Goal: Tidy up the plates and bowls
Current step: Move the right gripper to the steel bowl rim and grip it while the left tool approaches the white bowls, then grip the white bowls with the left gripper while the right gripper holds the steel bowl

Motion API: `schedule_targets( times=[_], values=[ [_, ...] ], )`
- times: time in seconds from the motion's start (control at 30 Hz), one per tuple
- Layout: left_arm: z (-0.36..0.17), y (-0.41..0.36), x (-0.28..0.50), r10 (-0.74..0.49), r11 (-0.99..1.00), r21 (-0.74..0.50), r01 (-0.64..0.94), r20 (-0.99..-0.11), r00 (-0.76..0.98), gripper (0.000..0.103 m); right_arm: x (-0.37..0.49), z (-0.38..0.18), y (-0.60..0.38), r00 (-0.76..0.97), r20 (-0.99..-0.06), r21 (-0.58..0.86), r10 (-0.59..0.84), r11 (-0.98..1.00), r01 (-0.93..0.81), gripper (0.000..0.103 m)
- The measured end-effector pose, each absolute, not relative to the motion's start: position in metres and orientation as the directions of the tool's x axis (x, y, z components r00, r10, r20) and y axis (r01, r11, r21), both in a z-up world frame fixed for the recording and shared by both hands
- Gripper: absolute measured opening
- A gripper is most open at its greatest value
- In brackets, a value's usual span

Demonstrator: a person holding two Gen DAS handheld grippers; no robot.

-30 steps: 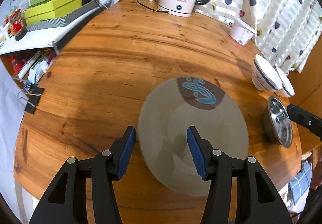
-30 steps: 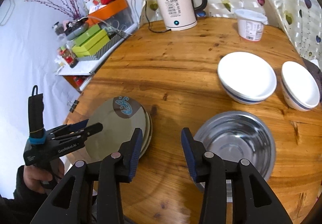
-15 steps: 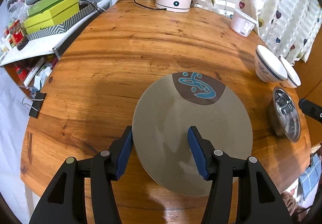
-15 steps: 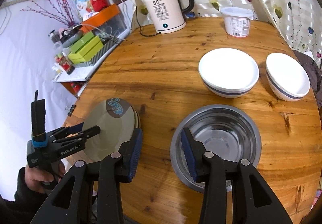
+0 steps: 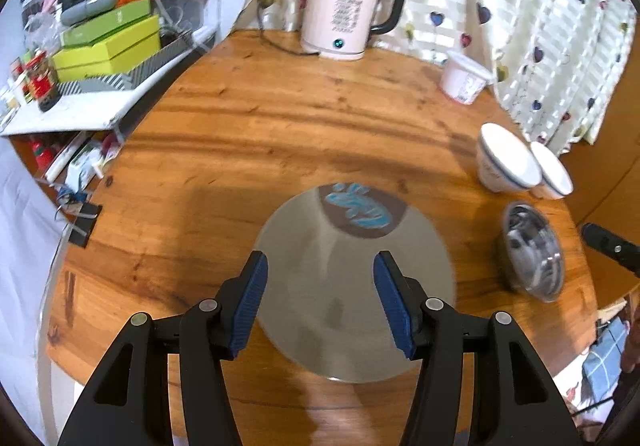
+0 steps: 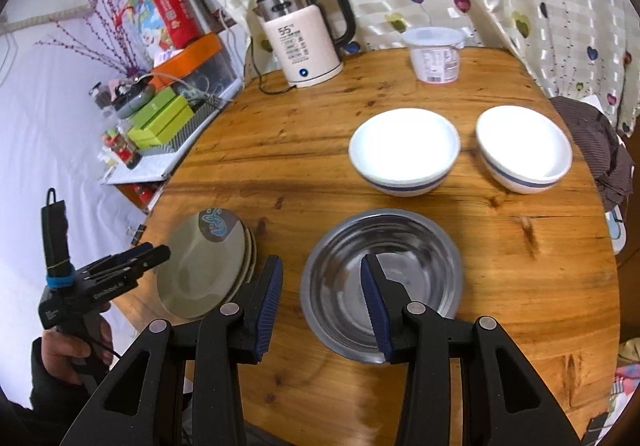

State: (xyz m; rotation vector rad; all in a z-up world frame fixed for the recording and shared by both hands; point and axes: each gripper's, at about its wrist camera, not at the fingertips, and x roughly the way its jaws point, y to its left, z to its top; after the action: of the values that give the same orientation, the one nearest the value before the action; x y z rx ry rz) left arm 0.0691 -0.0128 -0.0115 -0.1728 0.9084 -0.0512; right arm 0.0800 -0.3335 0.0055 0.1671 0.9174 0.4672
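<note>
A stack of grey plates [image 5: 352, 286] with a blue-on-brown mark lies at the near edge of the round wooden table [image 5: 280, 125]. My left gripper [image 5: 319, 261] hovers above it, open and empty. In the right wrist view the plates [image 6: 204, 270] lie left, with the left gripper [image 6: 160, 250] over their near-left edge. My right gripper [image 6: 321, 264] is open. Its jaws straddle the left rim of the steel bowl [image 6: 384, 278], pads clear of it. Two white bowls with blue bands [image 6: 404, 149] [image 6: 524, 145] stand behind.
A pink-white kettle [image 6: 304, 33] and a white tub [image 6: 436, 53] stand at the table's far edge by the curtain. A cluttered side shelf with green boxes [image 5: 108, 45] lies left of the table. A person's hand [image 6: 72, 354] holds the left gripper's handle.
My right gripper has shifted right, from beside the steel bowl to over its left rim. My left gripper has lifted a little away from the plates. Both jaws kept their width.
</note>
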Motion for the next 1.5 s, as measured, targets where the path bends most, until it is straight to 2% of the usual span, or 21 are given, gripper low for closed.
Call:
schedule_targets(
  times=[0.17, 0.63, 1.0, 1.17, 1.5],
  values=[
    [0.000, -0.028, 0.074, -0.189, 0.976, -0.213, 0.035, -0.763, 0.618, 0.056, 0.077, 0.010, -0.348, 0.539, -0.709, 0.346, 0.454, 0.890, -0.296, 0.044],
    [0.015, -0.068, 0.100, -0.300, 0.953, -0.263, 0.152, -0.742, 0.599, 0.056, 0.084, 0.006, -0.369, 0.557, -0.693, 0.395, 0.458, 0.887, -0.238, 0.044],
    [0.015, -0.103, 0.123, -0.341, 0.940, -0.267, 0.212, -0.759, 0.555, 0.056, 0.096, -0.001, -0.380, 0.552, -0.695, 0.422, 0.462, 0.882, -0.207, 0.044],
    [0.015, -0.108, 0.136, -0.405, 0.914, -0.342, 0.218, -0.752, 0.520, 0.056, 0.104, -0.003, -0.382, 0.550, -0.684, 0.447, 0.479, 0.871, -0.203, 0.044],
    [0.019, -0.137, 0.156, -0.413, 0.908, -0.302, 0.289, -0.763, 0.497, 0.056, 0.122, -0.011, -0.398, 0.562, -0.691, 0.471, 0.455, 0.873, -0.127, 0.044]
  ],
)
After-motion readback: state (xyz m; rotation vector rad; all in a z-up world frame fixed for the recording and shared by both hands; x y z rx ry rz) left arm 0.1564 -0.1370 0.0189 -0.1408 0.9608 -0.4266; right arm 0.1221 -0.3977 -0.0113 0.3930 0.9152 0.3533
